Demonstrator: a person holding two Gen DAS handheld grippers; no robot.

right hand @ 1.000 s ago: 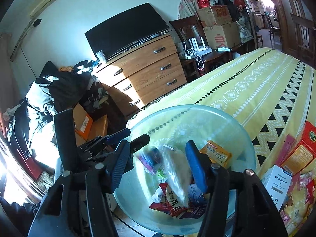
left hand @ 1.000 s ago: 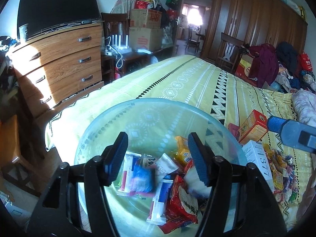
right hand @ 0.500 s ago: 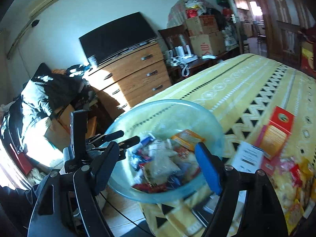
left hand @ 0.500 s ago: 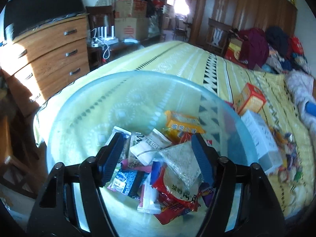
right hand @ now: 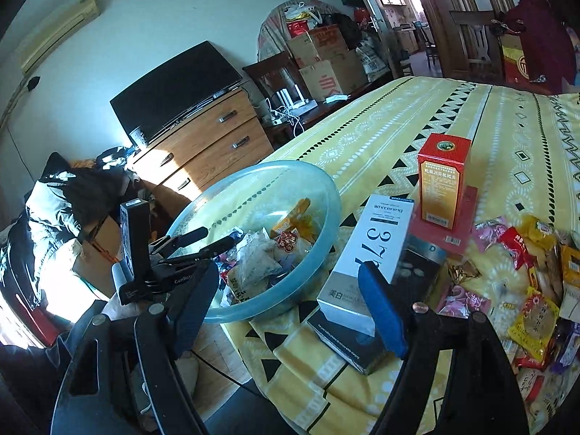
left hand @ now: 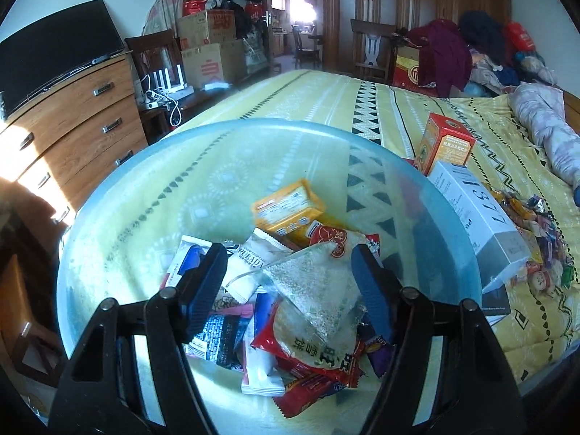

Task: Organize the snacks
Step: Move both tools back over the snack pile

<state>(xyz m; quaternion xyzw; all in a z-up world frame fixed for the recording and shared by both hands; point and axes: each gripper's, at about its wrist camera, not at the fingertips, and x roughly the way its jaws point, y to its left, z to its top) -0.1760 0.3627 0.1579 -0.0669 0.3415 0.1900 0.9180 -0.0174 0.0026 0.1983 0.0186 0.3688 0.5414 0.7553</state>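
Note:
A pale blue see-through bowl [left hand: 145,199] [right hand: 326,188] sits at the corner of the bed with several snack packets in it. A clear packet of grainy snack [left hand: 319,286] lies on top of them. My left gripper [left hand: 290,275] [right hand: 217,239] hangs just over those packets, open, its pads either side of the clear packet without pressing it. My right gripper [right hand: 290,290] stands open and empty to the right of the bowl, near the bed's edge, over a white box [right hand: 369,253]. A heap of loose snacks [right hand: 525,272] [left hand: 536,224] lies further right on the bedspread.
A red and orange carton [right hand: 444,177] [left hand: 444,145] stands behind the white box [left hand: 478,210]. A black box [right hand: 348,340] lies under it. A wooden dresser [right hand: 206,145] with a TV is left of the bed; the floor drops off below the bowl.
The right gripper let a clear packet fall into the bowl, opened wider and drew back to the right. The left gripper opened a little and sank lower over the packets.

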